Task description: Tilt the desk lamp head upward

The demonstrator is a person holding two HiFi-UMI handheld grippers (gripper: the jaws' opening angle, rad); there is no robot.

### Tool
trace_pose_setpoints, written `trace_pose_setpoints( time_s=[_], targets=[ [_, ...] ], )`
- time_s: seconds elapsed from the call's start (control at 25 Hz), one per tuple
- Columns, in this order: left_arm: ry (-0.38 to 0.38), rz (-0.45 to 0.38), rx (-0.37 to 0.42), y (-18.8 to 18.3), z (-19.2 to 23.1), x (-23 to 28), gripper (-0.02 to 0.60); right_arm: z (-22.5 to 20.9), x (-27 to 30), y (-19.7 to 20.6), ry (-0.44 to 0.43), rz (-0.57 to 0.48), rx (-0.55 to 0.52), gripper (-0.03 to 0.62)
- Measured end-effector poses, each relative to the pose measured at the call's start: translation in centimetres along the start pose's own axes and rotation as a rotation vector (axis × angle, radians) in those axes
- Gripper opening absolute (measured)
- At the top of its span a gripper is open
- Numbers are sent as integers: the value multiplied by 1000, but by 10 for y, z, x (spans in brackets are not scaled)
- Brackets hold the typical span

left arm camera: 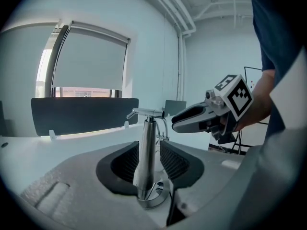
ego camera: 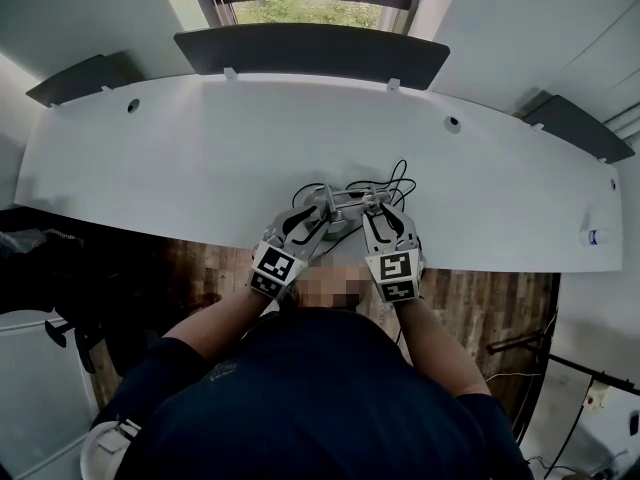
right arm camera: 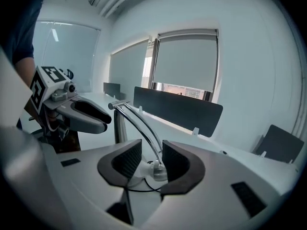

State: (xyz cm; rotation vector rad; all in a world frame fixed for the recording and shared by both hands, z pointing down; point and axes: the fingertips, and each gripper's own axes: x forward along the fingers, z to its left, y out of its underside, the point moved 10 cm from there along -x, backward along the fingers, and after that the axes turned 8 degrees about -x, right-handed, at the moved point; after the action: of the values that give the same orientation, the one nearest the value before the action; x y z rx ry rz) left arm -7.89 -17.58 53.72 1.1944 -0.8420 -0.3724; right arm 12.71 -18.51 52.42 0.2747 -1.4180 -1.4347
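Observation:
A small chrome desk lamp (ego camera: 345, 204) stands near the front edge of the white desk (ego camera: 200, 158). In the left gripper view its upright post (left arm camera: 145, 152) rises from a round base (left arm camera: 154, 195) between the ribbed pads of my left gripper (left arm camera: 148, 163). A gap shows on each side, so that gripper is open. The lamp's curved twin-rod arm (right arm camera: 139, 123) drops from the top bar to a silvery end piece (right arm camera: 157, 170). My right gripper (right arm camera: 152, 160) is open around that piece, its pads clear of it. Each gripper shows in the other's view, the left gripper (right arm camera: 88, 116) and the right gripper (left arm camera: 192, 119).
A black cable (ego camera: 398, 178) loops on the desk behind the lamp. Dark divider panels (ego camera: 310, 48) stand along the desk's far edge below a window. A small white item (ego camera: 592, 236) sits at the desk's right end. Wooden floor shows below the front edge.

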Motion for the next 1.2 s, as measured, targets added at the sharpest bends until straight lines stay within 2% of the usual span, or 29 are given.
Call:
trace_pose_setpoints(
  time_s=[0.12,0.32,0.52,0.76,0.92,1.08,1.2],
  targets=[
    [4,-10,-5,-2,0,8,130,2,12,5,-2,19,-34,147],
    [1,-18,13,-6,1,22,133,3,36,18,41,12,-176,170],
    [16,-23,26,-7,-1,37,133,3,63,28,68,23,-249,170],
    [-4,-36,57,-11,-3,42,133,1,75,36,101,24,-265,160],
    [-22,-8,82,-14,-2,44,132,-3,78,38,140,24,-246,96],
    [-11,-19,84,-11,0,45,130,-7,79,33,128,24,-222,83],
    [-6,-14,84,-8,-2,46,130,-11,77,32,122,22,-249,81]
  ],
)
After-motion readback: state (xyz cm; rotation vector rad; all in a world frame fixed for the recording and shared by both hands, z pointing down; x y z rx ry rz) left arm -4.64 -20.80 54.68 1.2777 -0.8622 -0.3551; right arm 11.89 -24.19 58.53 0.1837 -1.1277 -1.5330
